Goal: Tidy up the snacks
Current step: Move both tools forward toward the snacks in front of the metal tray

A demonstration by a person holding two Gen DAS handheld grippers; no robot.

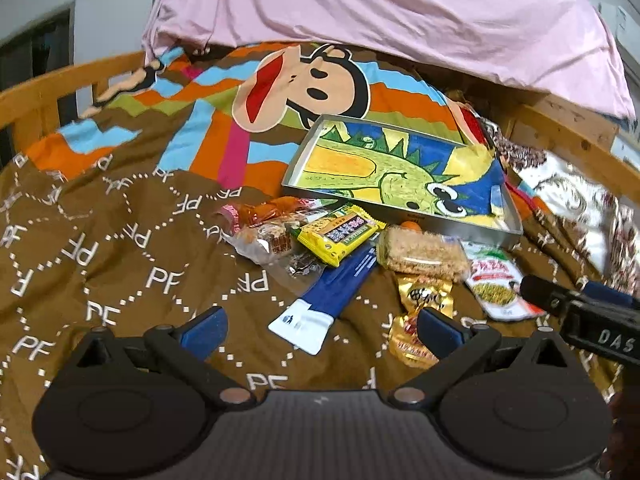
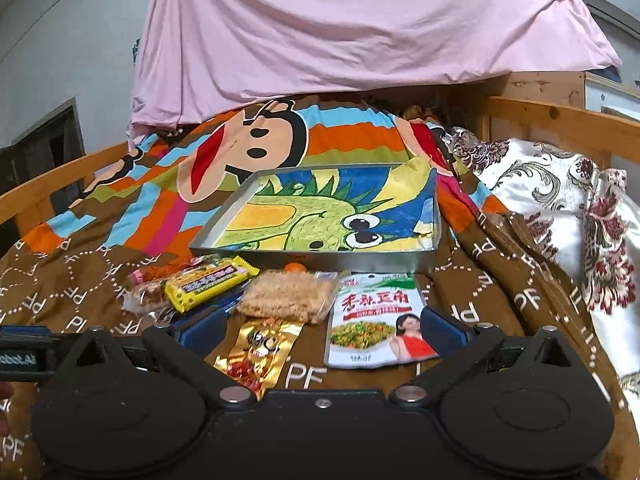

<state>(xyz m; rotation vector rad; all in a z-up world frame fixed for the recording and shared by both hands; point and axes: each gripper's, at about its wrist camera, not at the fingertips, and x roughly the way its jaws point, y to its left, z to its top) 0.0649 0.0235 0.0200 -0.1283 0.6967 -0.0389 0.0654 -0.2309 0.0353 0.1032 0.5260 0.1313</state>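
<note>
both grippers, left gripper [image 1: 318, 334] and right gripper [image 2: 322, 330], hover spread wide and empty over the brown blanket [image 1: 120, 264]. just ahead lie the snacks: gold packet [image 2: 260, 354], white pouch [image 2: 374, 322], yellow bar [image 1: 338, 234]. beyond them sits the dinosaur tray [image 1: 294, 176].

A matt grey metal tray [image 2: 428, 248], lined with a crayon-drawn paper dinosaur, sits on a soft printed cloth quilt [image 1: 120, 240]. Just before the tray lie crinkly plastic wrappers: a glossy yellow bar [image 2: 208, 284], a clear pack of rough puffed cakes [image 2: 288, 296], a shiny gold foil sachet [image 2: 260, 352] and a smooth white pouch [image 2: 372, 320]. Behind the tray hangs matt pink cloth [image 2: 360, 32]; to its right, satin brocade [image 2: 560, 200] and a varnished wooden rail [image 2: 560, 120].
</note>
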